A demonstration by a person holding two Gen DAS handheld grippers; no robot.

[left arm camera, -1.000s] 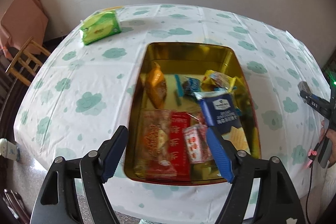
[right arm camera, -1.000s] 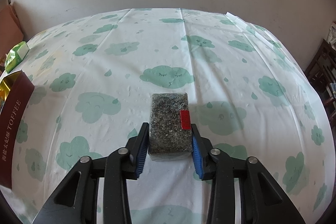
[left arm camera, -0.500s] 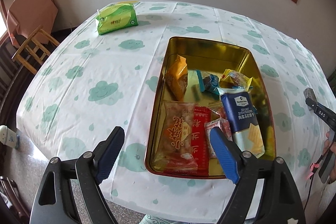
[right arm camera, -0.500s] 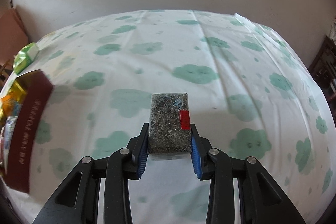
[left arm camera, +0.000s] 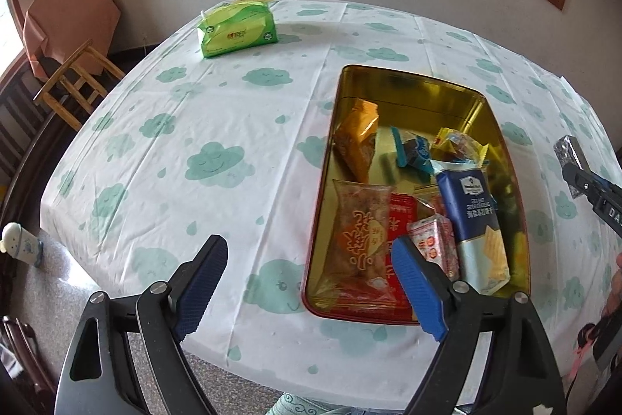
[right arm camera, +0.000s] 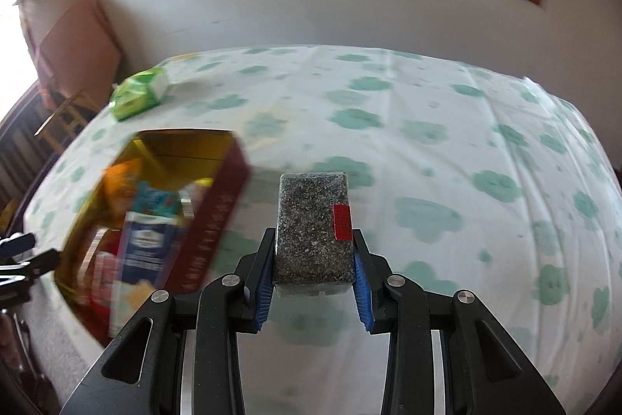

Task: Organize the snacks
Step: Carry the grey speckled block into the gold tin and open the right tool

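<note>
Snack block [right arm camera: 313,240] in right gripper [right arm camera: 314,292]

The worktop [left arm camera: 241,127] wears a white cloth printed with mint-green smiling clouds and small drops. The tin [left arm camera: 408,84] is gold inside, dark red outside. In it lie an orange packet [left arm camera: 357,139], a navy packet with white lettering [left arm camera: 472,205], a red packet with pale characters [left arm camera: 400,220] and a clear packet with red-and-gold print [left arm camera: 361,236]. The tissue pack [left arm camera: 237,30] is bright lime green. Both tongs are black with ribbed blue pads [left arm camera: 416,286] — the right tongs [right arm camera: 315,279] carry a speckled grey-black block [right arm camera: 311,232] with a small red label.
</note>
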